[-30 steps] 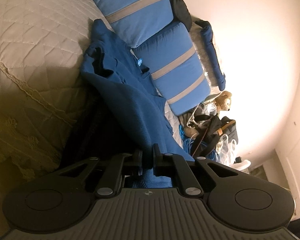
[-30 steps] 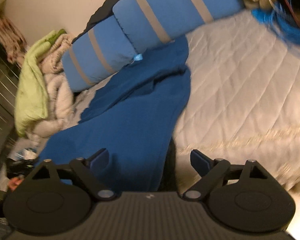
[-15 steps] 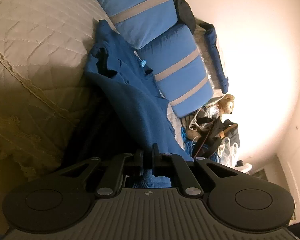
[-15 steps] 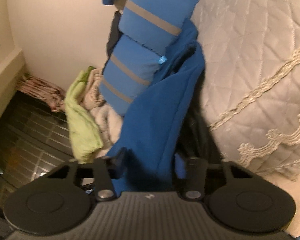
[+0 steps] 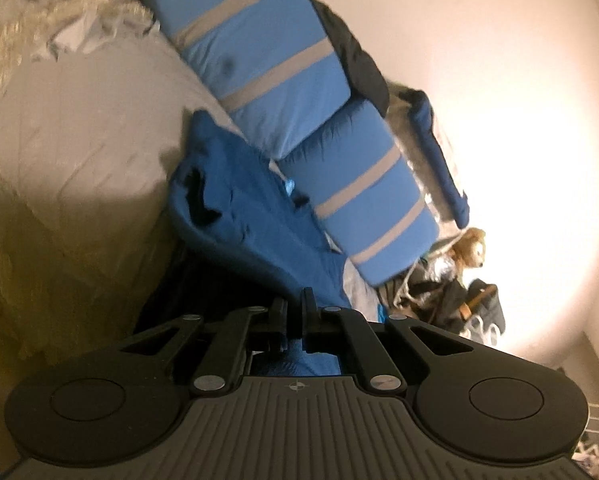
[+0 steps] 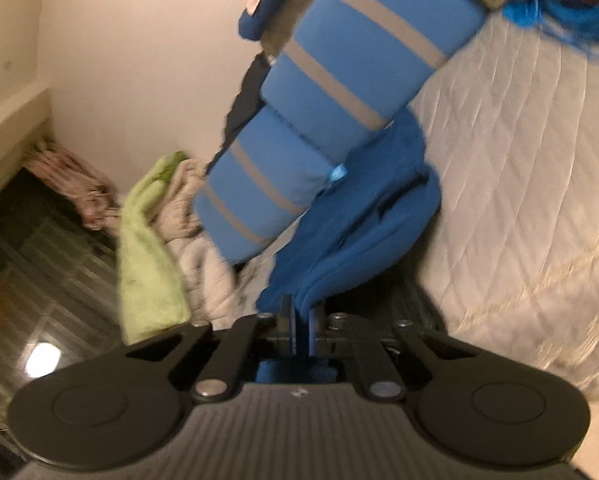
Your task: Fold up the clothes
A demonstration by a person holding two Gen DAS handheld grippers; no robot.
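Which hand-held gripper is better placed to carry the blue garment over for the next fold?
Neither clearly: the left hand-held gripper and right hand-held gripper are both shut on the dark blue fleece garment, holding it stretched above the quilted beige bedspread.

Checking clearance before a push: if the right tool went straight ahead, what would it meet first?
The right tool is already shut on the blue garment; beyond it, probably the striped blue pillows.

I count one dark blue fleece garment (image 5: 255, 216), two blue grey-striped cushions (image 5: 259, 60), one tan stuffed bear (image 5: 469, 246), one quilted cream bed (image 6: 519, 152).
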